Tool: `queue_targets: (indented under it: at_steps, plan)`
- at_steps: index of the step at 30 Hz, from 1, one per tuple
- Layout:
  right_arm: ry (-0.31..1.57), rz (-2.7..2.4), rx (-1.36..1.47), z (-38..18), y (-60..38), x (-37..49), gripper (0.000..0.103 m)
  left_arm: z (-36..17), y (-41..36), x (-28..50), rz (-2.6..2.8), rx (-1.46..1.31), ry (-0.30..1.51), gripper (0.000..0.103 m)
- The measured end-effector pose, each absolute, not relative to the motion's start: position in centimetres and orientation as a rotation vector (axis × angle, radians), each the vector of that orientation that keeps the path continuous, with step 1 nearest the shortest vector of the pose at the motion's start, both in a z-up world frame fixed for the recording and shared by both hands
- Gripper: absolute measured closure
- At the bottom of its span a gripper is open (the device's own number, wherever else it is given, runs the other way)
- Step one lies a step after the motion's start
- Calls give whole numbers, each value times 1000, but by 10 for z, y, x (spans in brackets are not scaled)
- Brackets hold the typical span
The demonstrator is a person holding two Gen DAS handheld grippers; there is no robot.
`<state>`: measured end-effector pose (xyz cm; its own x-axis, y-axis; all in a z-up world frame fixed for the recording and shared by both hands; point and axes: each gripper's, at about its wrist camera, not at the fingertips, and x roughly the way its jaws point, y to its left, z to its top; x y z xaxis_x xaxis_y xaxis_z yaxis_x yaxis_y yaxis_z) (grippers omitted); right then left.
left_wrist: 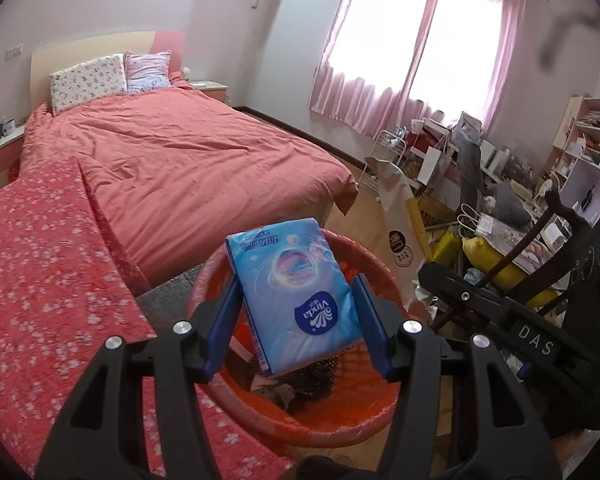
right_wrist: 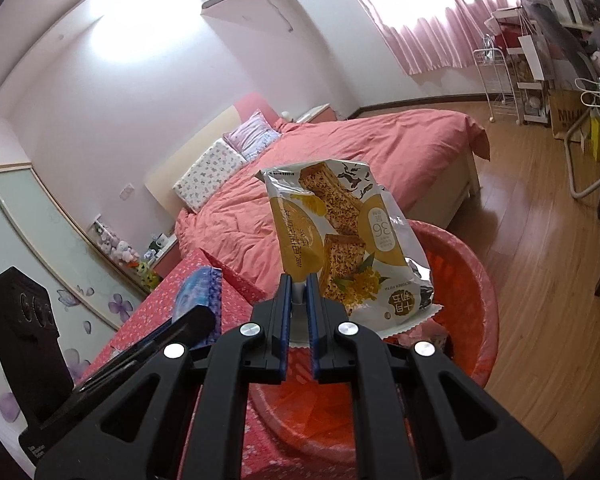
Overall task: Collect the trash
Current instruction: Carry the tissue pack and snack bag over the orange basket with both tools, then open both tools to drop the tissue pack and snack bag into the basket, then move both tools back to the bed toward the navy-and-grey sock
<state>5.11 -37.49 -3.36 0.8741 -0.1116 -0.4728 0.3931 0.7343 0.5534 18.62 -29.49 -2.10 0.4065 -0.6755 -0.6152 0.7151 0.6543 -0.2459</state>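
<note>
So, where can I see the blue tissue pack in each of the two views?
Left wrist view: the blue tissue pack is at lower centre, between the fingers of the left gripper, above the red bin.
Right wrist view: the same pack is at lower left, seen edge-on, partly behind a black gripper finger.
Shared landmark: the bed with its salmon cover, and the bin.

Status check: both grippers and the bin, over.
Left gripper shut on blue tissue pack. Right gripper shut on snack wrapper. Both over red bin. Nothing blocking.
</note>
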Motion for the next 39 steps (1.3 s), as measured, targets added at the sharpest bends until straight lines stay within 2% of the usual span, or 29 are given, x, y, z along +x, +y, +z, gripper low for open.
queue_targets:
  at_steps: [7,11,15,26,39]
  plan:
    - [465,-271,748,-48,-387,59,93,-49,-309,205,-868,63,820,43]
    - [491,-274,760,-56,-389,59,74,-60,-304,216,-848,60,844,36]
    - [508,-303,751,-57,-385,57,67,-65,-288,225,-790,62,846,35]
    - [556,-390,590,-45,-360,62,59,-66,-208,238,-558,135,801,31]
    - [626,-295,447,-35,-298,95,56,-66,-84,255,-306,95,804,29]
